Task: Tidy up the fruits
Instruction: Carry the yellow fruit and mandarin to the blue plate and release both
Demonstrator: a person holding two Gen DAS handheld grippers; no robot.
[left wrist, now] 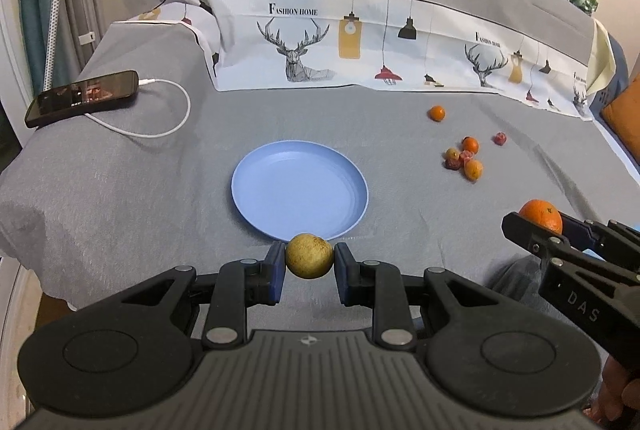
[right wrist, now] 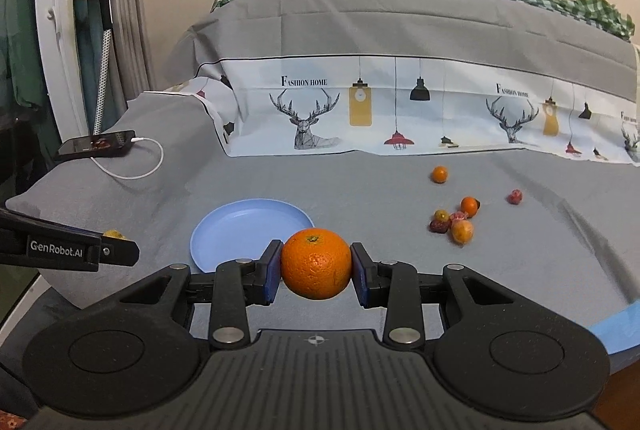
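Grey bedcloth [left wrist: 120,190] covered the whole work surface, and at its ten o'clock corner lay a black smartphone [left wrist: 82,98] with a white charging cable [left wrist: 168,118] looping off its right end. Toward the centre sat a round pale-blue plastic plate [left wrist: 300,194], with nothing on it. At six o'clock of the plate, just beside its near rim, the left gripper [left wrist: 309,256] was clenched on a small round yellow-brown speckled fruit [left wrist: 309,256], blue pads pressed to both of its sides; whether the fruit touched the rim could not be told. Behind the plate, at twelve o'clock, a white printed cloth with deer heads and hanging lamps [left wrist: 360,50] draped down over the grey backrest.

Right of the plate, toward two o'clock, a lone small orange fruit [left wrist: 437,113] rested on the cloth, well apart from the plate. Below it a loose cluster of small orange and red fruits [left wrist: 464,160] lay touching one another, with a single small red fruit [left wrist: 500,138] just beside them at three o'clock.

Farthest right, at four o'clock of the plate, the right gripper [right wrist: 316,264] grasped a large round orange [right wrist: 316,264] firmly between its blue pads, held above the cloth near the plate's right rim, stem end facing up.
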